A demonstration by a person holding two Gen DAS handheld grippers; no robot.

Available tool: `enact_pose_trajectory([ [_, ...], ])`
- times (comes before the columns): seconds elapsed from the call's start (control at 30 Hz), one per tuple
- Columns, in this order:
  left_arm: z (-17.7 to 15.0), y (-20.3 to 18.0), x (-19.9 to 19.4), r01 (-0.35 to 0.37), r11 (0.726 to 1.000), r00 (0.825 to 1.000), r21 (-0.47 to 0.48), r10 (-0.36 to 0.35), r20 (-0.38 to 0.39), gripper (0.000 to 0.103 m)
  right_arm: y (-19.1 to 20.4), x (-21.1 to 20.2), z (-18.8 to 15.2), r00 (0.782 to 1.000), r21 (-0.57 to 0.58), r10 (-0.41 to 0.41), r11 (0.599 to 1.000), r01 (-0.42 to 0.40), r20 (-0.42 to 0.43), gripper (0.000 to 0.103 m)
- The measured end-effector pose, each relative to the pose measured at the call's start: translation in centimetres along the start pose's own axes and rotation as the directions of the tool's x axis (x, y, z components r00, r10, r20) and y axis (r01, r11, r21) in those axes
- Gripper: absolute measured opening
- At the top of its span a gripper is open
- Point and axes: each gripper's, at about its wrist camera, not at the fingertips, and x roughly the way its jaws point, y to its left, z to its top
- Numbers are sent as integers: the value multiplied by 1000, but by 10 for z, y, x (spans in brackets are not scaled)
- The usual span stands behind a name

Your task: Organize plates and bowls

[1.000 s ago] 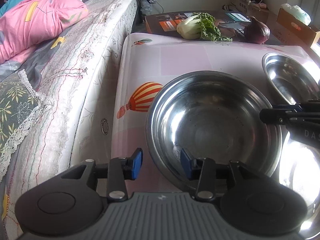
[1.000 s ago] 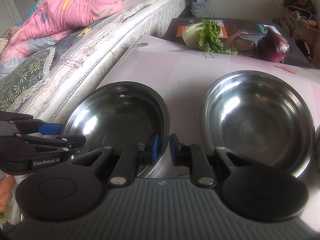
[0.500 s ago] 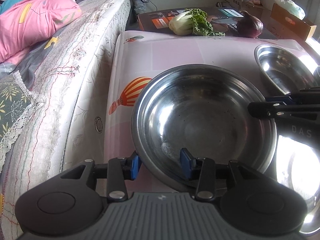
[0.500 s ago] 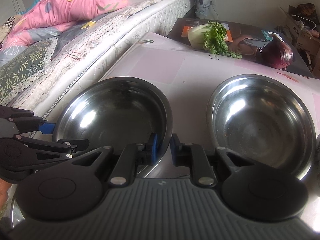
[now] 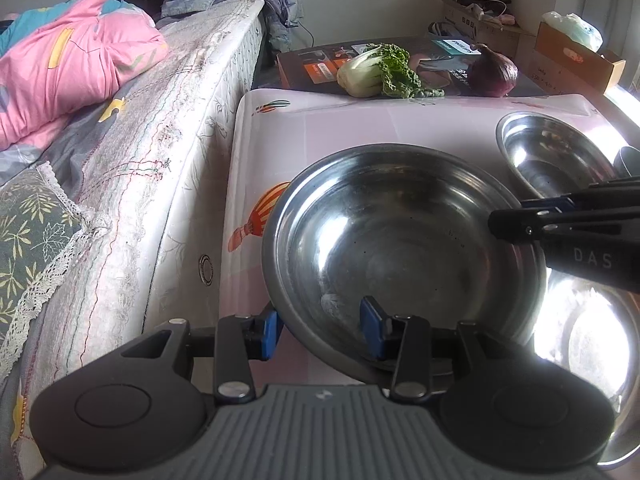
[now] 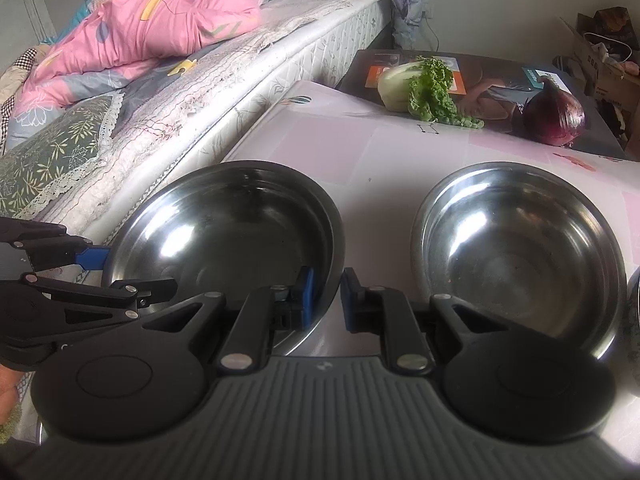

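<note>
Bowls: three steel ones counted; large bowl (image 5: 400, 248) at frame centre, second bowl (image 5: 552, 156) upper right, third bowl (image 5: 588, 344) lower right.
Left gripper (image 5: 318, 330): parted wide, straddling large bowl's near rim.
Right gripper (image 6: 325, 298): narrowly parted astride the rim, contact unclear.
Vegetables: one cabbage (image 5: 372, 72), one red onion (image 5: 492, 72).
Surface (image 5: 360, 124): pink, balloon-printed.
Room: bed (image 5: 120, 152) left.

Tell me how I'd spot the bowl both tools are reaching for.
Start at the bed and look to the pink table beside it. Two steel bowls sit there side by side; take the left bowl, the one nearer the bed. Unlike the right bowl, it has the left gripper and the right gripper straddling its rim with open jaws.
</note>
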Motion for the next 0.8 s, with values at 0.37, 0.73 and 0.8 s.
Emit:
enact_pose_trajectory([
  [0.37, 10, -10, -27, -13, 1000, 998, 29, 11, 61, 42, -5, -25, 5, 998, 8, 8, 1000, -9, 56, 14],
  [0.73, 39, -59, -46, 47, 992, 991, 120, -61, 116, 42, -53, -74, 3, 992, 95, -40, 995, 28, 123, 14],
  [0.8, 47, -72, -42, 74, 988, 990, 137, -90, 112, 42, -69, -83, 0, 990, 122, -62, 991, 46, 127, 14],
])
